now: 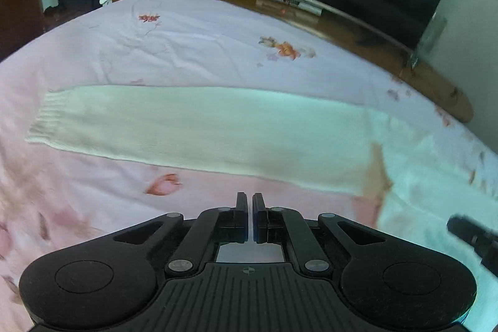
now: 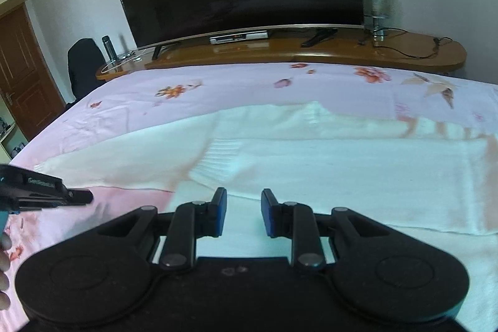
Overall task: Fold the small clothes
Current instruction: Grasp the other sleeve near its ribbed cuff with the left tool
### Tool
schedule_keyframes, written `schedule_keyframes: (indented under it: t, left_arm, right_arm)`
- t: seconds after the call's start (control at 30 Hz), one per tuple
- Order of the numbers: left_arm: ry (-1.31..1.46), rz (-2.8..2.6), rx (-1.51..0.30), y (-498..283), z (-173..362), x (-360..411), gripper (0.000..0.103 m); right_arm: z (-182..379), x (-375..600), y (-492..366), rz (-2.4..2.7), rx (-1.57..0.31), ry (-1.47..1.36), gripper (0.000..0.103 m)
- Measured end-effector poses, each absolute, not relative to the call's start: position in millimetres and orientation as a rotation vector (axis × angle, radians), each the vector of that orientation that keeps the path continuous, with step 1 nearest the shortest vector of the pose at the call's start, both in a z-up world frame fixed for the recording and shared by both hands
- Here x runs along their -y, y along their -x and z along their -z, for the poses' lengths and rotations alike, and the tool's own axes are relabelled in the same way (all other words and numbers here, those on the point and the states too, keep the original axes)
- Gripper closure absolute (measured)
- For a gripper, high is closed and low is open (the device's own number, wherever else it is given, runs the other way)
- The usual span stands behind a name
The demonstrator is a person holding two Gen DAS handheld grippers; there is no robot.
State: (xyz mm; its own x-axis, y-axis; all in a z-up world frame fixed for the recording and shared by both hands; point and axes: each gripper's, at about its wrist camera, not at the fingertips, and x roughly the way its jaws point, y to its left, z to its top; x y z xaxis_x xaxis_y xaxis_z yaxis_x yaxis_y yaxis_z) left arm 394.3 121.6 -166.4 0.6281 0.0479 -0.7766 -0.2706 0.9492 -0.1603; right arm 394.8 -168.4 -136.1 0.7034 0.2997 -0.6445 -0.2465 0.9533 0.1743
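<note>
1. Lying flat on the bed (image 2: 130,101), the white sweater (image 2: 342,176) is spread over the pink flowered sheet; one long sleeve (image 1: 186,126) stretches out to the left, with its ribbed cuff (image 1: 46,117) at the far end.
2. In the right wrist view, another ribbed cuff (image 2: 224,157) lies on top of the body of the sweater, so I judge that one sleeve is already folded in (I cannot be fully sure, because the picture is blurred there).
3. The left claw (image 1: 250,207) is clenched with nothing between its fingers, and it hovers over the bare sheet, near the lower edge of the stretched sleeve.
4. The right claw (image 2: 243,207) is released, its fingers apart, and it holds nothing; it hangs over the near edge of the sweater.
5. The step in hand seems to be the reach toward the stretched sleeve.
6. For the next move, I think the left claw must first open, then take the sleeve near the cuff and carry it across the body, while the right claw can keep the body from sliding.
</note>
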Motion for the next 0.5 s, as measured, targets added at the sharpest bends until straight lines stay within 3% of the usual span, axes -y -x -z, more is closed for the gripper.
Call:
schedule_keyframes:
  t: [0.3, 0.5]
  left_arm:
    - [0.465, -0.333, -0.952, -385, 173, -206, 0.099]
    - [0.611, -0.4, -0.901, -372, 184, -241, 0.099]
  right_arm:
    - [142, 125, -401, -0.311, -0.741, -0.036, 0.078]
    - [147, 116, -407, -0.314, -0.755, -0.032, 0.078]
